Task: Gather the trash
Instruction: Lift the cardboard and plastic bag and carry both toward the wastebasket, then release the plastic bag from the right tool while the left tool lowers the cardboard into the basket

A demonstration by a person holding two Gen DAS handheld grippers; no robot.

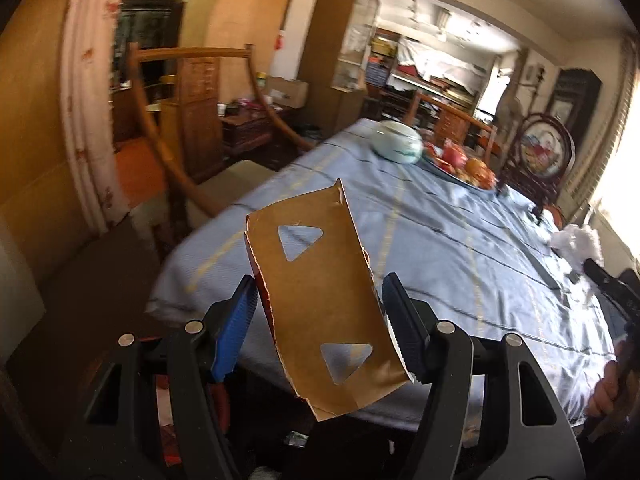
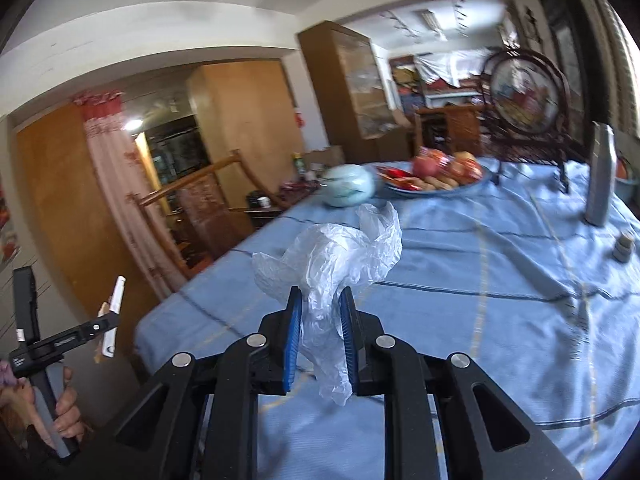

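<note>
Above the blue-clothed counter (image 2: 480,280), the left hand-held gripper (image 1: 318,312) clamps a torn brown cardboard piece with triangular cut-outs (image 1: 316,280) by its edges, the right hand-held gripper (image 2: 320,336) pinches crumpled clear plastic film (image 2: 332,256); either light scrap could slip free.

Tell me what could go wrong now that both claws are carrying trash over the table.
The torn brown cardboard piece with triangular holes sits skewed in the left claw, so it might slip out. The crumpled clear plastic film trails from the right claw and could snag or tear loose above the blue tablecloth.
</note>
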